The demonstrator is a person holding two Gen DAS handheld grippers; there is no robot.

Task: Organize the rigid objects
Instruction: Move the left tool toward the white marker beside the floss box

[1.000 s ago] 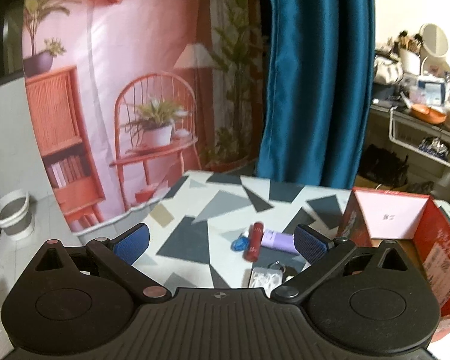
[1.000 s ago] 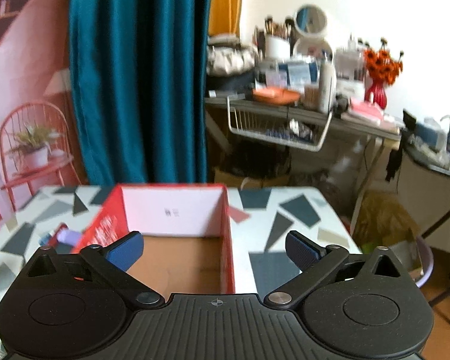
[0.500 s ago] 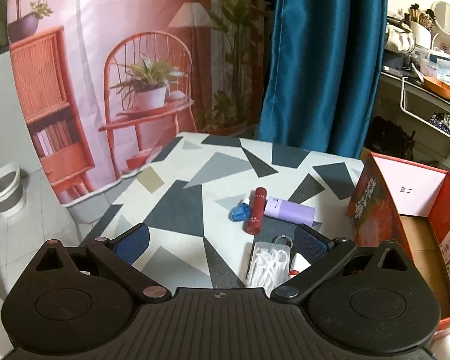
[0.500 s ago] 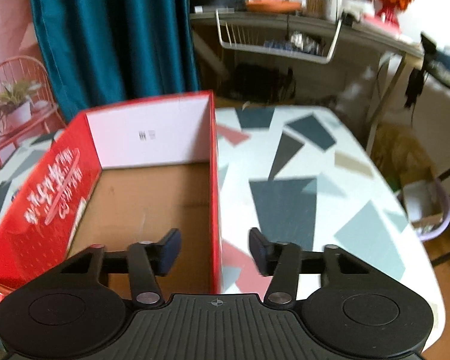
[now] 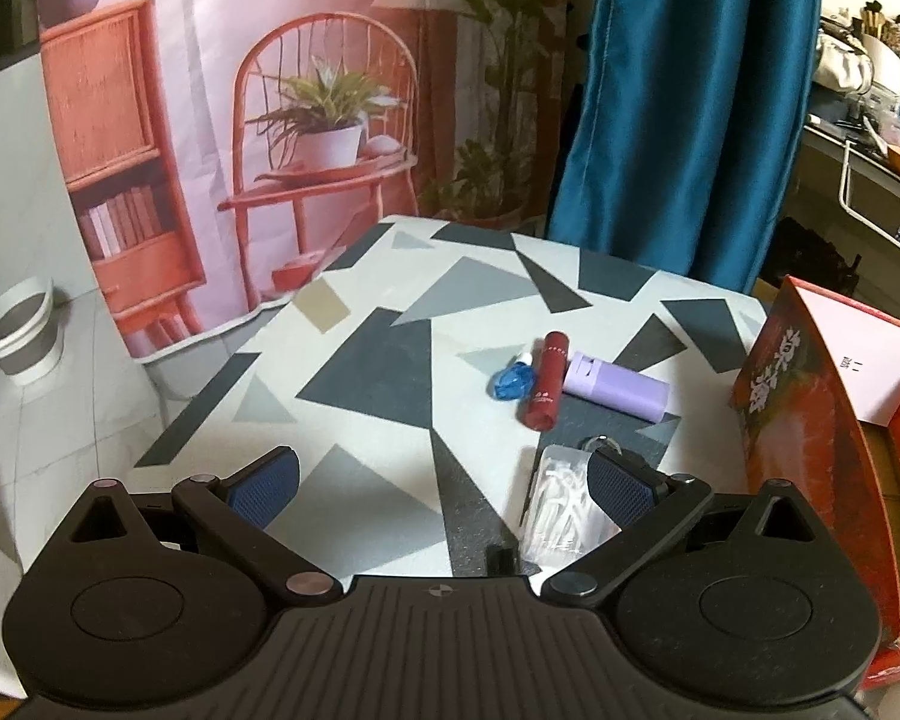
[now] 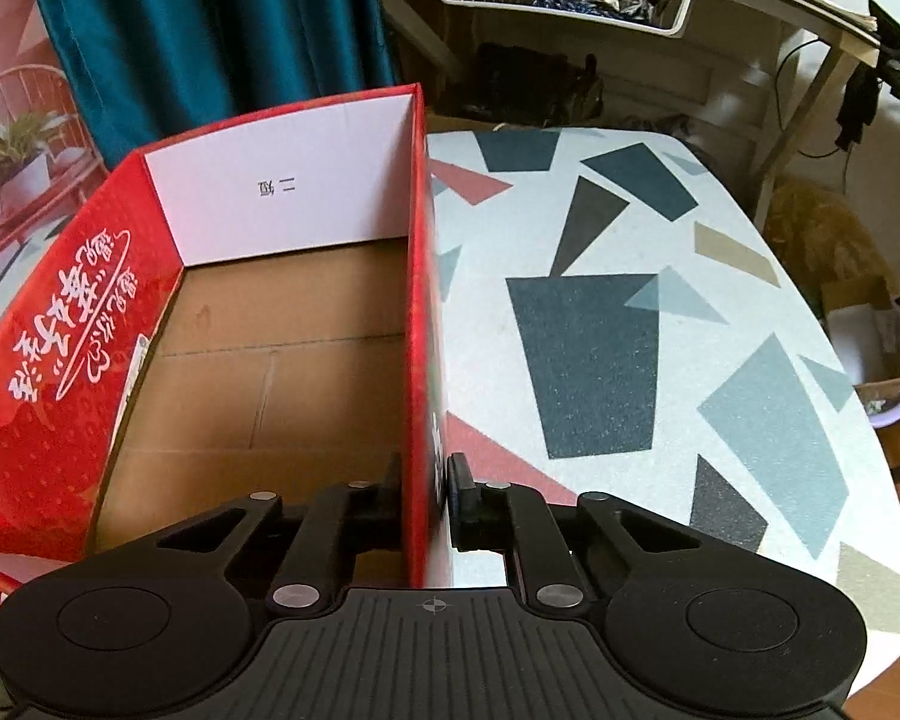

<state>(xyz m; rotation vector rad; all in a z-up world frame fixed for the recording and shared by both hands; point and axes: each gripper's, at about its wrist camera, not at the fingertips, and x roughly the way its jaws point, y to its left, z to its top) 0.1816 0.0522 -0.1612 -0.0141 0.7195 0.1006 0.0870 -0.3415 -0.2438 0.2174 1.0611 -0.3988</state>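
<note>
A red cardboard box stands open and empty on the patterned table; its red side also shows in the left wrist view. My right gripper is shut on the box's right wall, one finger inside and one outside. My left gripper is open and empty above the table. Ahead of it lie a dark red tube, a lilac case, a small blue item and a clear box of white floss picks, partly behind the right finger.
The table ends at the right in the right wrist view, with a floor basket beyond. A teal curtain and a printed backdrop stand behind the table. A white bucket sits on the floor at left.
My right gripper dropped toward the box and closed on its right wall. My left gripper moved forward and tilted down over the table, staying open.
</note>
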